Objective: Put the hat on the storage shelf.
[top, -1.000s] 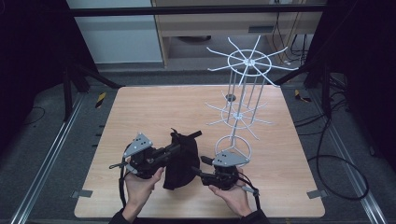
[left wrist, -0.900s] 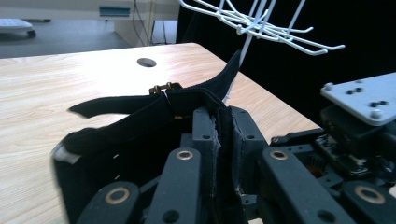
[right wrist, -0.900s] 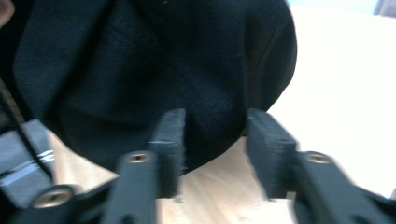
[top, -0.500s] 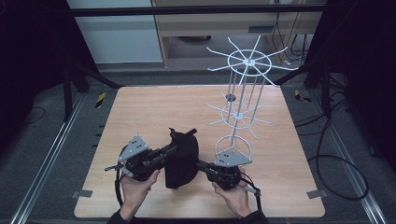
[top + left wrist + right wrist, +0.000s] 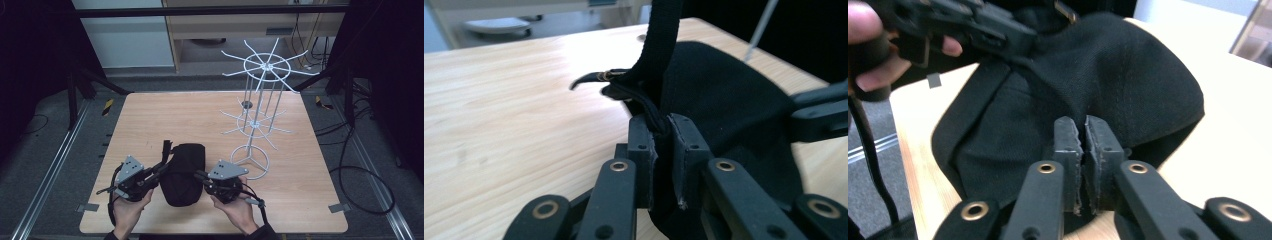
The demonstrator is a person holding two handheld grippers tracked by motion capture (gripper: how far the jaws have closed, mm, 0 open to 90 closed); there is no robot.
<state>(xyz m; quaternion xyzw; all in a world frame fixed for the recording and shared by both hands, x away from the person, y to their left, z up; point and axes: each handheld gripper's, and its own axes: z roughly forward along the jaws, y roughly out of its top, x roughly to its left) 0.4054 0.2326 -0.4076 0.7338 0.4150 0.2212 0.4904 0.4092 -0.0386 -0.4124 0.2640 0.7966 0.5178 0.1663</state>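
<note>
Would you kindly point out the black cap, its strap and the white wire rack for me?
black cap (image 5: 184,172): high view, on its crown.
strap (image 5: 663,45): left gripper view, on the raised band.
white wire rack (image 5: 268,66): high view, on its top hub.

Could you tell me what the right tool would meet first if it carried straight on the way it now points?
The black cap: the right tool is already shut on its edge, and the fabric lies directly ahead. Beyond it, probably the left tool.

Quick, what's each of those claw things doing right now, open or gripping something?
Left gripper: closed on the strap of the black cap.
Right gripper: closed, pinching the cap's fabric edge.
</note>
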